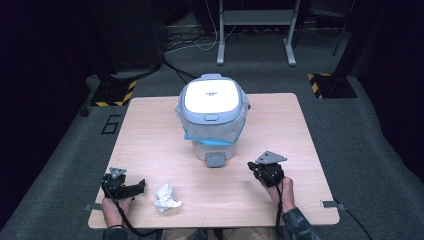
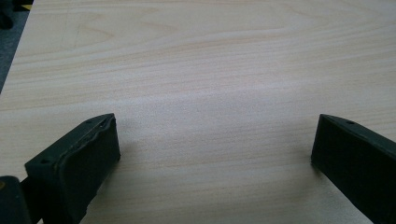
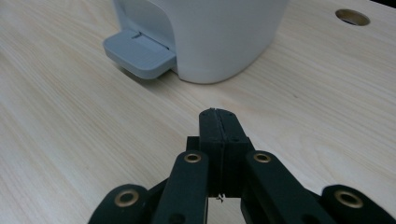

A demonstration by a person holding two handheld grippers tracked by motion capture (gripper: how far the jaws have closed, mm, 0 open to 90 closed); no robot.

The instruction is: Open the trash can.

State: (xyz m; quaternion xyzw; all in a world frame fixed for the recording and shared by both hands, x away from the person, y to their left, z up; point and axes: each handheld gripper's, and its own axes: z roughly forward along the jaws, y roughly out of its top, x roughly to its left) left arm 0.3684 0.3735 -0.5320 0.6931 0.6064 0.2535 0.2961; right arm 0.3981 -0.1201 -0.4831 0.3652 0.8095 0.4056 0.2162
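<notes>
Near the front edge of the surface [image 1: 150, 125] our left gripper [image 1: 131, 188] rests with its jaws spread wide on nothing; the crumpled paper [image 1: 166, 198] lies just beside it toward the middle, untouched, so we judge the pickup not yet begun. Our right gripper [image 1: 256, 167], jaws pressed together and empty, sits near the grey pedal [image 1: 216, 159] of the lidded bin [image 1: 212, 117] at the middle of the surface; lid down, everything is left to do.
</notes>
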